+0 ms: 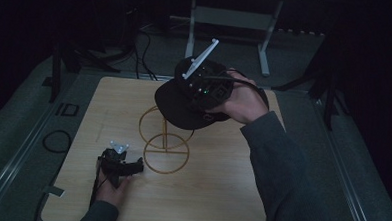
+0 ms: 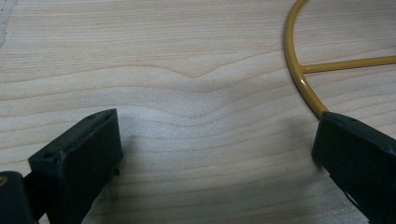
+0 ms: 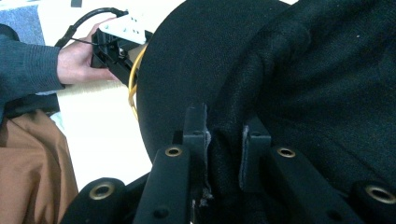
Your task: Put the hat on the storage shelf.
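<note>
A black cap is held in the air above the wire stand, over its upper ring, well clear of the wooden table. The cap is gripped by the right gripper, which is raised beyond the stand with its grey plate pointing up and away. In the right gripper view, a fold of the cap's fabric is pinched between the two jaws, which are pressed close on it; the brim spreads out to the left, and the crown fills the right side.

The left gripper is rested on the table just left of the stand's base ring, held by the left hand. In the left gripper view, its jaws are spread wide over bare wood, with nothing between them. The right-hand jaw is seen touching or just over the yellow base ring; which of the two cannot be told. A crossbar of the ring runs off to the right.
</note>
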Action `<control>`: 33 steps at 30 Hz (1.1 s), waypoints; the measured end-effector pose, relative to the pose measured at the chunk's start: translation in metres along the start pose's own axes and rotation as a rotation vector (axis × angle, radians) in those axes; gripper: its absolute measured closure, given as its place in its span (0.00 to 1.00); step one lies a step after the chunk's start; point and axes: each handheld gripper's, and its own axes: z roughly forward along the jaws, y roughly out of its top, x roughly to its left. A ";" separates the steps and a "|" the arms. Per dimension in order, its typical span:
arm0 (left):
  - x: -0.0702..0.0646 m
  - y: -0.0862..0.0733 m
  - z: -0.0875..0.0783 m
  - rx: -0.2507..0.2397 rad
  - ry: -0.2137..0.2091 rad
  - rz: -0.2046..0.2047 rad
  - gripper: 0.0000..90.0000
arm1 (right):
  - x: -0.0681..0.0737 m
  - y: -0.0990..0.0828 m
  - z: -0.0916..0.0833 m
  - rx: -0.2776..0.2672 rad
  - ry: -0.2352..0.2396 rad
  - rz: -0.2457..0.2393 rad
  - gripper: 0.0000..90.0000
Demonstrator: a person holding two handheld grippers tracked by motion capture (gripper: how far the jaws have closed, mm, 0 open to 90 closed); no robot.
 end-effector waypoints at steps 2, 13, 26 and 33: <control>0.000 0.000 0.000 -0.001 0.001 0.000 0.01 | 0.001 0.001 0.000 -0.001 0.001 -0.003 0.86; 0.000 0.000 0.000 -0.001 0.001 0.000 0.01 | 0.008 0.008 0.002 0.002 0.011 -0.020 0.86; 0.000 0.000 0.000 0.000 0.001 0.001 0.01 | 0.016 0.014 0.002 0.009 0.013 -0.049 0.86; -0.001 0.000 0.000 0.001 -0.001 0.003 0.01 | 0.022 0.020 0.002 0.010 0.017 -0.066 0.86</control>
